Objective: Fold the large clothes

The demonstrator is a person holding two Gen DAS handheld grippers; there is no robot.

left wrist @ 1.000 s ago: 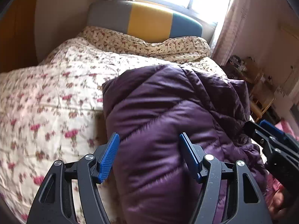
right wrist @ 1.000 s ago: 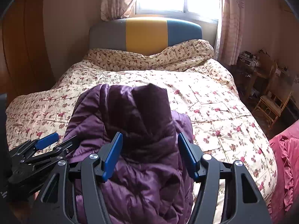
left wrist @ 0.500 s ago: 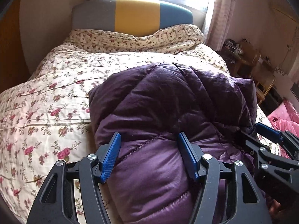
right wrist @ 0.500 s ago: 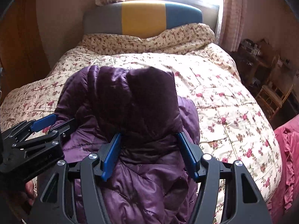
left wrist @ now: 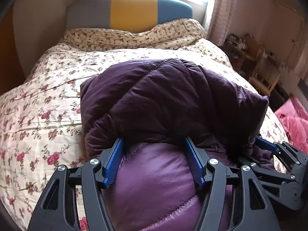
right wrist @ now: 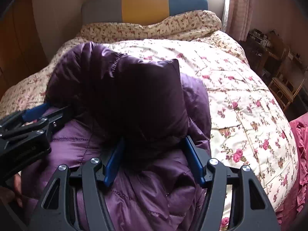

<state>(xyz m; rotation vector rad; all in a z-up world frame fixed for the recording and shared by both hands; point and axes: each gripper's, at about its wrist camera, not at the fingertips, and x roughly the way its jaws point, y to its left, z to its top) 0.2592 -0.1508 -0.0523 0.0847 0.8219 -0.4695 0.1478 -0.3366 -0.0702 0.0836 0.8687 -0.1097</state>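
A purple padded jacket lies bundled on the floral bedspread; its far half is folded back over the near half. My left gripper is open, its blue fingers wide apart over the jacket's near part, right at the fold's edge. My right gripper is open too, its fingers either side of the dark folded flap of the jacket. Each gripper shows in the other's view, the right one at the right, the left one at the left.
The bed has a grey, yellow and teal headboard under a bright window. Wooden shelves and a chair stand to the right of the bed. A pink cloth lies at the right. A brown wardrobe stands at the left.
Both grippers moved forward over the jacket and tilted down. The jacket's far half has come over toward me and now lies on the near half.
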